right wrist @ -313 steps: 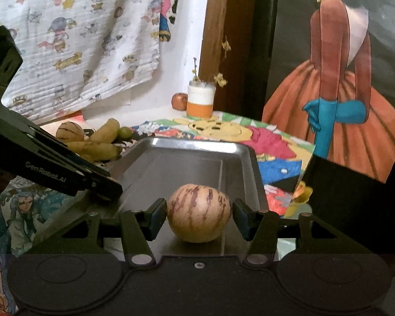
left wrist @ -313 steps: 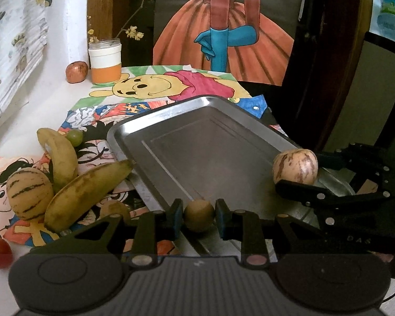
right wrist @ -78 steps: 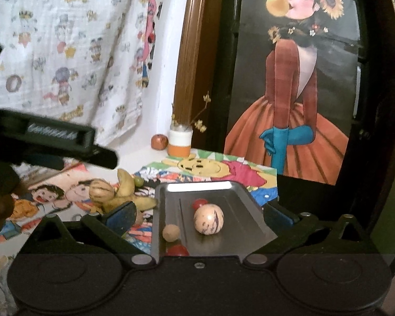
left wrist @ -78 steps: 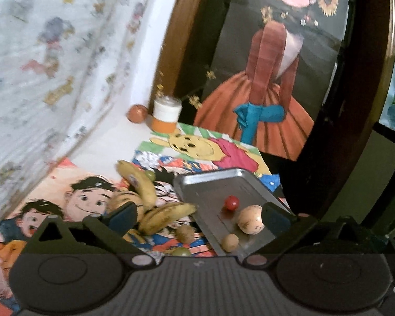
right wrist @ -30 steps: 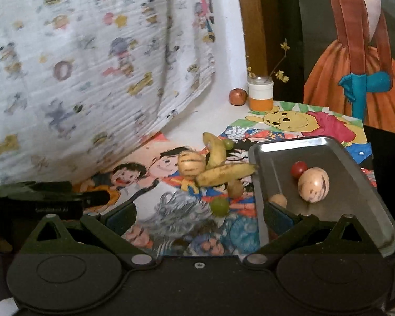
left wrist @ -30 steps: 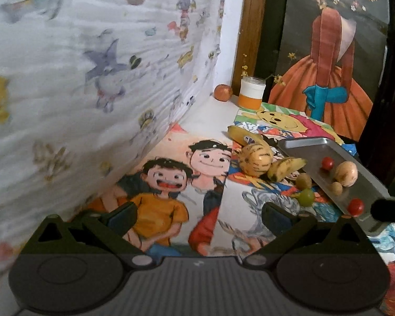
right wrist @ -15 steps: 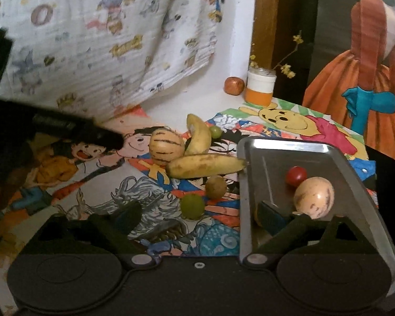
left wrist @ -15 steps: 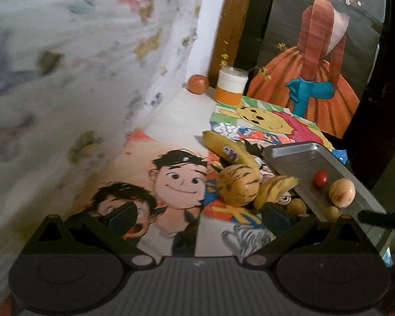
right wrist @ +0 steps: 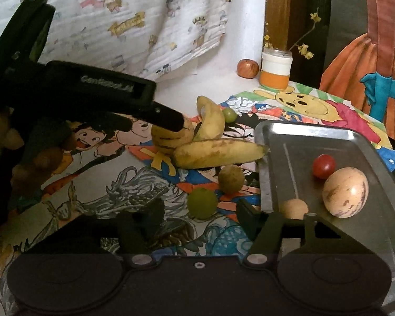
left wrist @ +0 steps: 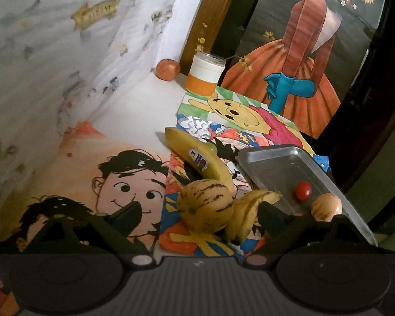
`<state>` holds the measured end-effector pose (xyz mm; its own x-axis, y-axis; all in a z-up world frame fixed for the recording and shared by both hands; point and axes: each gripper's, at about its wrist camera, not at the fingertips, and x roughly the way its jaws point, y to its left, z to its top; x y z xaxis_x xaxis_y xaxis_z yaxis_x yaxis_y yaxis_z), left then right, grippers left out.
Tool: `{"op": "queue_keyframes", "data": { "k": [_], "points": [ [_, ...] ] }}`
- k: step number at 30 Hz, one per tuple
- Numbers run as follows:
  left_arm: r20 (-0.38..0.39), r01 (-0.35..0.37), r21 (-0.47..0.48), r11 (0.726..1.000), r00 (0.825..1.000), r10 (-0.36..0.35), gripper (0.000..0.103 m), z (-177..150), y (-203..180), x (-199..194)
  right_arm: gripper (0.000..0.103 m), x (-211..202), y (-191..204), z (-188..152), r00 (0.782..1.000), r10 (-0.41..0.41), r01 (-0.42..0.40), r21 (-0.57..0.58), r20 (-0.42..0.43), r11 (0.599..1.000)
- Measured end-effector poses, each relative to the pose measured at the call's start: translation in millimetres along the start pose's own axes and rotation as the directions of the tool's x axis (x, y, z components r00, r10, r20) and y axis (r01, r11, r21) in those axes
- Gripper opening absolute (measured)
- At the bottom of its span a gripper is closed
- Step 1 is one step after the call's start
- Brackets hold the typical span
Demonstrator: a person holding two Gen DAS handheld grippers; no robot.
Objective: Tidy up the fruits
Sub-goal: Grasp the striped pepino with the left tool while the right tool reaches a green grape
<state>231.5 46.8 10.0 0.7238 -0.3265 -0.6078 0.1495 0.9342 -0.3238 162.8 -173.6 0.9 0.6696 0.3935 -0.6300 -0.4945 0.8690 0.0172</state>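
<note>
Left gripper [left wrist: 197, 213]: jaws wide, empty, bracketing striped melon [left wrist: 205, 205] on counter. Unsorted beside it: two bananas [right wrist: 218, 152], green grape [right wrist: 202, 202], brown fruit [right wrist: 231, 178]. Right gripper [right wrist: 197, 218]: jaws wide, empty, near grape. Already on tray [right wrist: 368, 142]: cherry tomato [right wrist: 324, 166], pale melon [right wrist: 345, 192], small tan fruit [right wrist: 293, 208]. Roughly half done.

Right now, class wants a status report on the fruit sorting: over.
Left gripper open at striped melon. Right gripper open by green fruit. Tray holds three fruits. Banana leans on melon.
</note>
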Motion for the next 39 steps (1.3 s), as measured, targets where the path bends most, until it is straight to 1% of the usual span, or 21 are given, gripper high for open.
{"op": "queue_keyframes", "data": {
  "k": [5, 9, 11, 12, 14, 17, 21, 24, 26, 27, 29, 34, 39],
  "points": [
    [-0.011, 0.020, -0.027, 0.999, 1.000, -0.021, 0.086, 1.1, 3.6, 8.9, 0.056, 4.4, -1.6, -0.4, 1.000, -0.001, 0.001, 0.006, -0.004, 1.000],
    [-0.026, 0.033, -0.058, 0.998, 0.999, -0.035, 0.078, 2.8, 6.7, 15.5, 0.056, 5.8, -3.0, -1.0, 1.000, 0.003, -0.003, 0.013, -0.003, 1.000],
    [-0.029, 0.031, -0.072, 0.997, 0.999, -0.033, 0.069, 2.1, 7.1, 18.4, 0.056, 6.0, -3.5, -1.4, 1.000, 0.005, -0.005, 0.014, -0.001, 1.000],
    [-0.033, 0.031, -0.076, 0.997, 0.999, -0.033, 0.067, 1.7, 6.8, 19.4, 0.056, 6.0, -3.7, -1.6, 1.000, 0.006, -0.006, 0.016, 0.001, 1.000],
    [-0.036, 0.035, -0.075, 0.997, 0.999, -0.038, 0.059, 0.7, 5.6, 20.5, 0.054, 5.6, -4.2, -1.8, 1.000, 0.008, -0.008, 0.019, 0.005, 1.000],
    [-0.032, 0.026, -0.060, 0.998, 0.999, -0.028, 0.057, -0.4, 3.2, 20.7, 0.050, 5.5, -5.1, -2.1, 1.000, 0.010, -0.010, 0.025, 0.012, 1.000],
    [-0.033, 0.029, -0.074, 0.997, 0.999, -0.032, 0.058, -0.5, 4.3, 20.4, 0.047, 6.4, -6.3, -2.5, 1.000, 0.004, -0.005, 0.042, 0.023, 0.999],
    [-0.030, 0.027, -0.073, 0.997, 0.999, -0.029, 0.057, -0.7, 4.3, 20.2, 0.043, 7.3, -7.1, -2.6, 1.000, -0.003, 0.002, 0.048, 0.030, 0.999],
    [-0.024, 0.023, -0.071, 0.997, 0.999, -0.025, 0.057, -1.8, 3.9, 19.4, 0.036, 7.2, -8.1, -2.6, 0.999, 0.000, -0.002, 0.053, 0.033, 0.999],
    [-0.022, 0.020, -0.069, 0.997, 1.000, -0.022, 0.057, -2.2, 3.7, 18.9, 0.035, 7.2, -8.7, -2.5, 0.999, 0.004, -0.005, 0.055, 0.034, 0.998],
    [-0.017, 0.018, -0.067, 0.998, 1.000, -0.019, 0.057, -3.2, 3.0, 17.6, 0.028, 6.8, -8.3, -2.5, 0.999, 0.013, -0.015, 0.055, 0.037, 0.998],
    [-0.012, 0.034, -0.063, 0.997, 0.999, -0.035, 0.057, -8.7, 1.4, 12.1, 0.028, 5.6, -9.0, -2.8, 0.999, 0.021, -0.023, 0.060, 0.040, 0.998],
    [-0.001, 0.024, -0.061, 0.998, 1.000, -0.024, 0.057, -17.7, -1.7, 0.6, 0.027, -1.0, -8.1, -5.6, 0.999, 0.028, -0.031, 0.068, 0.042, 0.997]
  ]
}}
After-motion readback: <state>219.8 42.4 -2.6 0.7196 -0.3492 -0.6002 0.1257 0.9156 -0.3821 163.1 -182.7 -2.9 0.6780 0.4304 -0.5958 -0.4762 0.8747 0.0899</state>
